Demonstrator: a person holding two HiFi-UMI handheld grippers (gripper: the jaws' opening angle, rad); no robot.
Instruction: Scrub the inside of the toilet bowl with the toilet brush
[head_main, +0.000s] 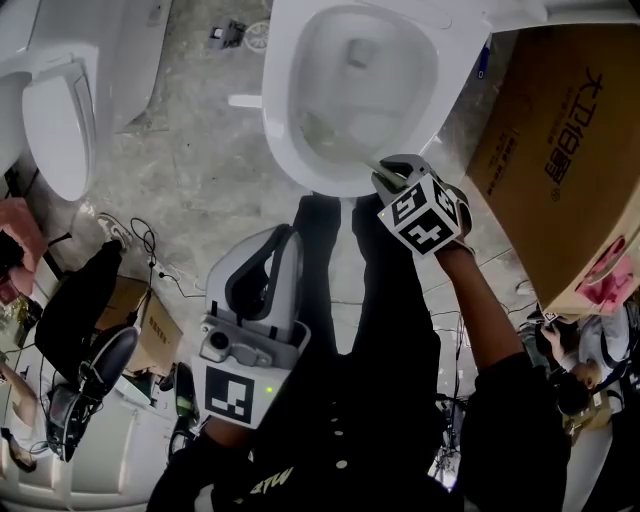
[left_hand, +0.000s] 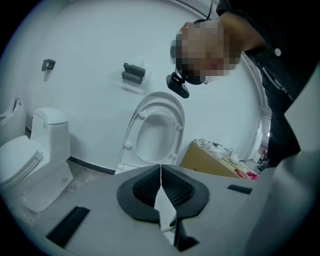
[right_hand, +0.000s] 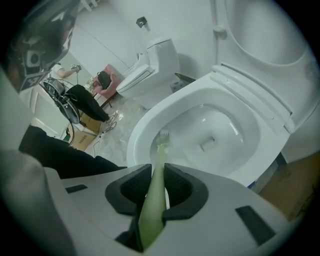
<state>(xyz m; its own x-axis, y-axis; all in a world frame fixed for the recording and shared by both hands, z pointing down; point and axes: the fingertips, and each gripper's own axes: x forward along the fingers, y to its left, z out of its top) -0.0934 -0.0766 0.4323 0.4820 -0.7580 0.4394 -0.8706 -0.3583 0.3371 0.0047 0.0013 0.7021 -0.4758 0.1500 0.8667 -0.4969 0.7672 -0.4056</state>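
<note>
Over the bowl, only right gripper view shows fingers clamping brush.

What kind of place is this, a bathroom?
Probably a workshop or test room, not a home bathroom: an open toilet and a closed toilet stand on a bare rough floor, with a big cardboard box and loose cables nearby.
</note>
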